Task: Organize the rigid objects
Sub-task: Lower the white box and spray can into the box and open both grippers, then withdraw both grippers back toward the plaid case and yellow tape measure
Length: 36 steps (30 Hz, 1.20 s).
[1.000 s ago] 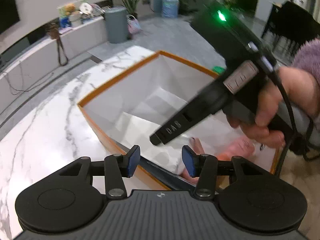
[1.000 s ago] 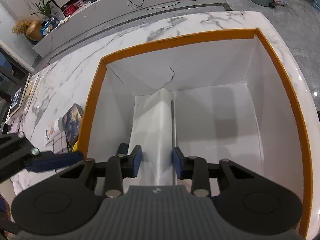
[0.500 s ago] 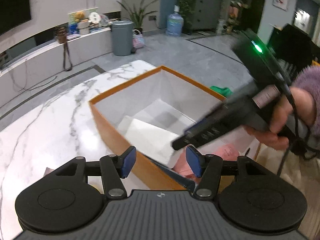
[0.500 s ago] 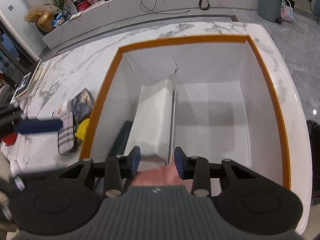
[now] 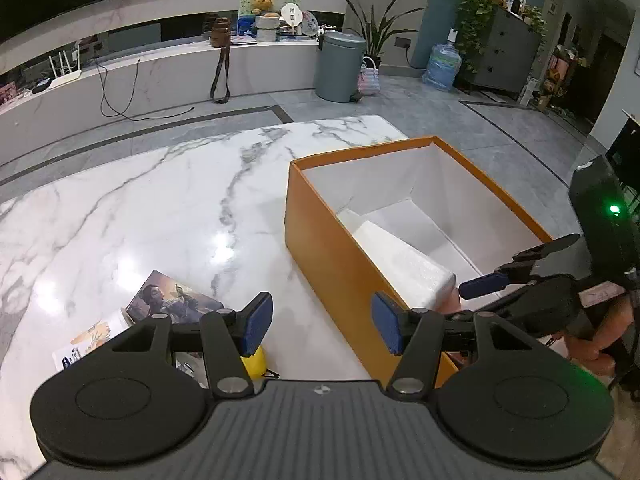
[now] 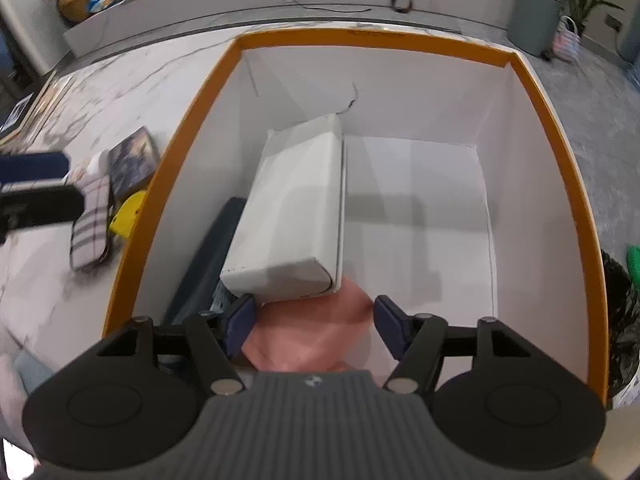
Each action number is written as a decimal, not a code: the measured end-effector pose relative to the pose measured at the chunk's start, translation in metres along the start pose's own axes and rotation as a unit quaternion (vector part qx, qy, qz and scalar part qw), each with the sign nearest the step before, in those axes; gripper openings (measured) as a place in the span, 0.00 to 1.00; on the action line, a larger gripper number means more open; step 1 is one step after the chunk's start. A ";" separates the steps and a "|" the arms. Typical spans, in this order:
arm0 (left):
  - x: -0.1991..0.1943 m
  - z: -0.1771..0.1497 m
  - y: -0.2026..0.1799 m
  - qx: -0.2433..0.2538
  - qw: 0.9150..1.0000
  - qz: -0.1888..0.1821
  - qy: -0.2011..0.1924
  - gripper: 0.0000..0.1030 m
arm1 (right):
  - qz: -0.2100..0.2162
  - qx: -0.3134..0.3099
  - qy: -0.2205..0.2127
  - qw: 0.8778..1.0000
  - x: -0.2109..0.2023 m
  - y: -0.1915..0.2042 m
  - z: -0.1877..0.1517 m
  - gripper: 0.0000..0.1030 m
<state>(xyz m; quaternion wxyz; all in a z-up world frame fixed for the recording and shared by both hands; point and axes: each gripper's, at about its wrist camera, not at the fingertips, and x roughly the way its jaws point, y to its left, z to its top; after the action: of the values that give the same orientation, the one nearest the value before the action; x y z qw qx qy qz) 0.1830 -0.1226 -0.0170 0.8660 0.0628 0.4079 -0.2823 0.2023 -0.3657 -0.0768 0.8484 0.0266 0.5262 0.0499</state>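
As the frames show, done: white box (image 6: pixel 296 216) and pink item (image 6: pixel 316 328) inside orange box (image 6: pixel 560 168)
Left: book (image 5: pixel 172 304), yellow item (image 5: pixel 256 360), lower left
Jaws: right gripper (image 6: pixel 316 324) just opened, spread above pink item; left gripper (image 5: pixel 320 322) spread, empty

Orange box (image 5: pixel 340 248), white-grey marble table (image 5: pixel 160 200)

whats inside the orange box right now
A white box lies on the orange box's floor, a dark flat object beside it and something pink at its near end. The gripper body hides the nearest floor.
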 end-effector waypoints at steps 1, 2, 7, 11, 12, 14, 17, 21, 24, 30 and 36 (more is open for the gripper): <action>0.001 0.001 0.000 0.000 1.000 0.001 0.000 0.66 | -0.007 0.001 -0.001 1.000 0.003 0.001 0.002 0.65; 0.000 -0.002 0.001 0.000 1.000 0.001 0.000 0.66 | -0.014 0.001 0.001 1.000 0.006 0.002 0.003 0.65; 0.004 -0.007 -0.001 0.004 1.000 -0.002 0.008 0.66 | -0.030 -0.004 0.028 0.999 0.016 0.006 0.006 0.70; 0.006 -0.010 -0.004 0.007 1.000 -0.003 0.012 0.66 | -0.036 0.016 0.036 0.999 0.016 0.002 0.006 0.68; 0.006 -0.010 -0.004 0.008 1.000 -0.004 0.013 0.66 | -0.038 0.027 0.036 0.998 0.014 -0.001 0.005 0.67; 0.006 -0.011 -0.005 0.009 1.000 -0.004 0.014 0.66 | -0.040 0.061 0.039 0.997 0.010 -0.013 0.001 0.67; 0.006 -0.012 -0.006 0.009 1.000 -0.005 0.017 0.66 | -0.047 0.103 0.044 0.993 0.004 -0.029 -0.002 0.66; 0.006 -0.013 -0.008 0.013 1.000 -0.005 0.020 0.66 | -0.069 0.078 0.027 0.994 -0.011 -0.028 -0.003 0.65; 0.006 -0.013 -0.011 0.015 1.000 -0.006 0.023 0.66 | -0.073 0.029 0.009 0.997 -0.022 -0.015 -0.007 0.63; 0.007 -0.014 -0.014 0.014 1.000 -0.003 0.028 0.66 | -0.016 -0.058 -0.015 0.998 -0.034 0.008 -0.022 0.38; 0.008 -0.015 -0.014 0.016 0.999 -0.004 0.030 0.66 | 0.032 -0.096 0.010 0.995 -0.038 0.026 -0.026 0.31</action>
<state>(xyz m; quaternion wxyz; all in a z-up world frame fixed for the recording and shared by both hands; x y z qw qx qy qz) 0.1692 -0.1330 -0.0305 0.8508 0.0840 0.4297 -0.2905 0.1610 -0.3445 -0.0517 0.8397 -0.0385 0.5265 0.1271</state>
